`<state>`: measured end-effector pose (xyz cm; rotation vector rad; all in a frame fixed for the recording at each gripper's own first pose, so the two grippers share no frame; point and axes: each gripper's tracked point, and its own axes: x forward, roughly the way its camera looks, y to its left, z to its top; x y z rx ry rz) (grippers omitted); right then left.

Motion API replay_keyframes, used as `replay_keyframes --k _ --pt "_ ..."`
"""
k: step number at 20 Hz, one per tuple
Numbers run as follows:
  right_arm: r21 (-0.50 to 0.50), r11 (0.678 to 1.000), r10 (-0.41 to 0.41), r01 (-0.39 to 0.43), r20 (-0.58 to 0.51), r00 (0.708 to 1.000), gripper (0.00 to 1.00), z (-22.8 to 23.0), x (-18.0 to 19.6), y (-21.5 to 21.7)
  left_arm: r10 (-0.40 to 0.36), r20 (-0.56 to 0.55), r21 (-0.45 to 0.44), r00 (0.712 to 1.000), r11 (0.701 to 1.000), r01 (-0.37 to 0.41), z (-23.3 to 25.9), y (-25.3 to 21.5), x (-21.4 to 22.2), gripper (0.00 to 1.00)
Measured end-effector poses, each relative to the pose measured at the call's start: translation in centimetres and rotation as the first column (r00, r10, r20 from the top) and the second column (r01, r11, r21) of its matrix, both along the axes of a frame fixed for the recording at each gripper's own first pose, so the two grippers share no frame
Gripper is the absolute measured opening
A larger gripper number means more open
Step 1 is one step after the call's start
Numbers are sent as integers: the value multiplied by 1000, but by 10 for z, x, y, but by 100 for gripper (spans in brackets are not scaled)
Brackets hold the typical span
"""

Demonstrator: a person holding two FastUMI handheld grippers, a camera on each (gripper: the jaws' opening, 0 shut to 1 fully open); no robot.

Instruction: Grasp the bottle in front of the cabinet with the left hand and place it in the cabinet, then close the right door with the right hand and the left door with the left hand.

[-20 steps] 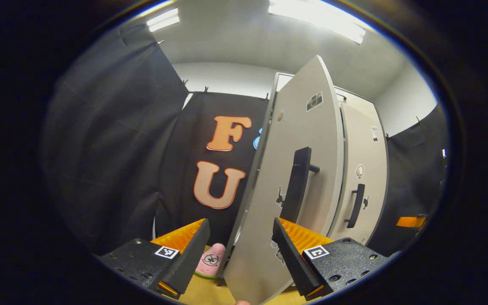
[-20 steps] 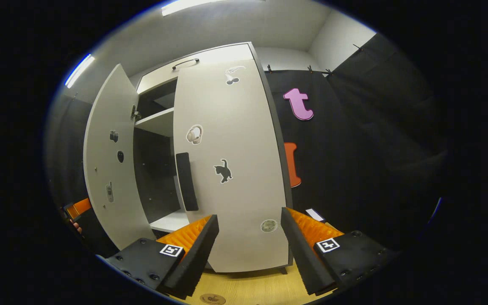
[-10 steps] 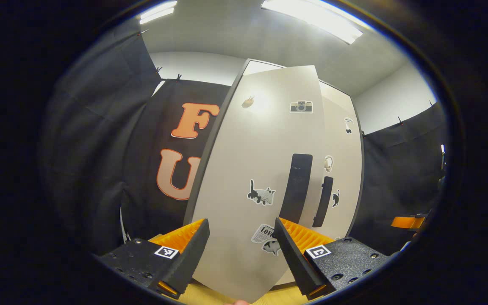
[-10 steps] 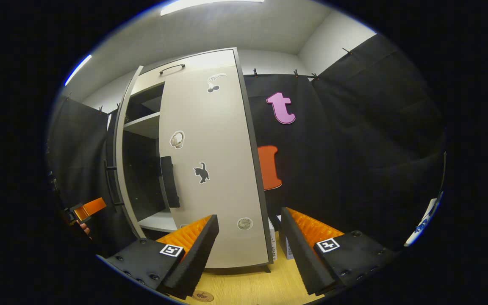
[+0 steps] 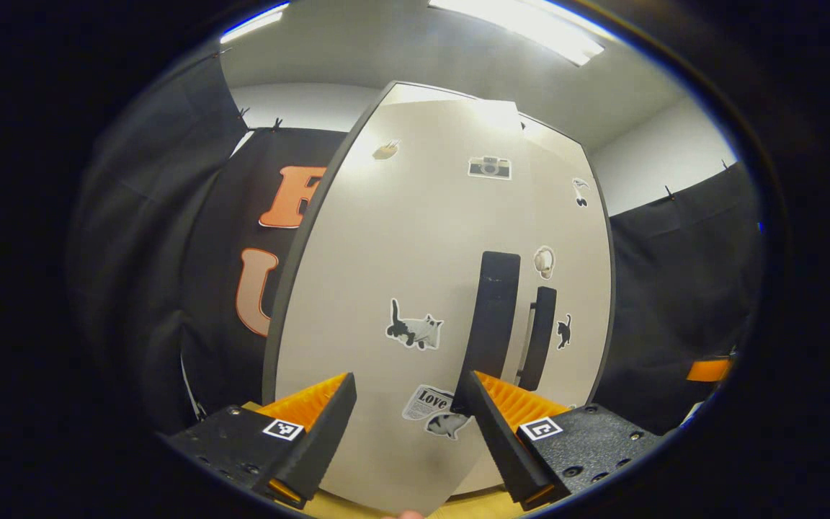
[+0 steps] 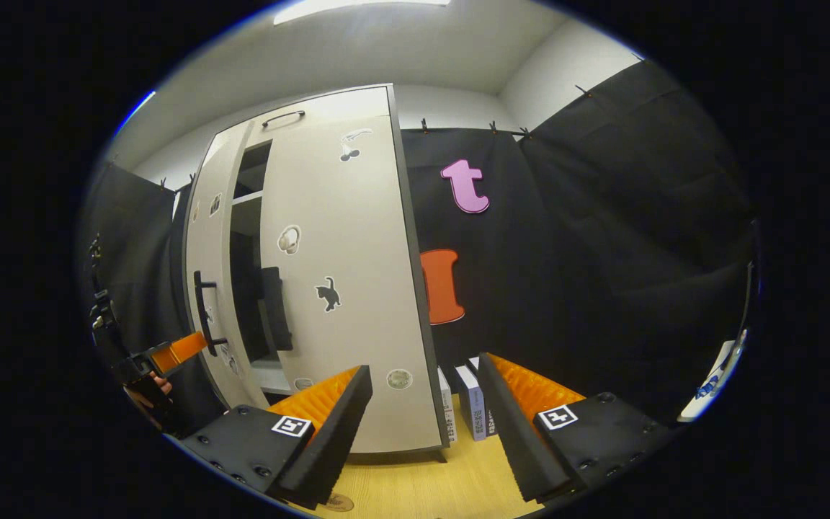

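Since half a second ago the left door point(image 5: 393, 288) has swung further toward the cabinet point(image 6: 328, 115), leaving just a narrow dark gap beside the shut right door point(image 6: 343, 288). The left claw point(image 5: 406, 432) is spread, its fingers either side of that door's lower edge; the right claw point(image 6: 422, 425) is also spread and empty, ahead of it the right door's foot. Two doors, two handles point(image 5: 494, 317), two boxes point(image 6: 472, 404); the bottle is hidden.
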<state>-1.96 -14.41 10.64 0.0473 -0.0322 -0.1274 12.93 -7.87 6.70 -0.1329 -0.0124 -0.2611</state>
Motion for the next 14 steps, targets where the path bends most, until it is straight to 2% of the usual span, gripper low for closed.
replay_keyframes --k 1,14 --pt "1 1000 -2 2 -2 1000 98 -1 0 -1 -1 -6 9 1000 1000 1 -2 -3 4 94" --pt "1 1000 -5 5 -20 1000 98 -6 2 -4 1 -3 18 1000 1000 -1 -14 -19 27 94"
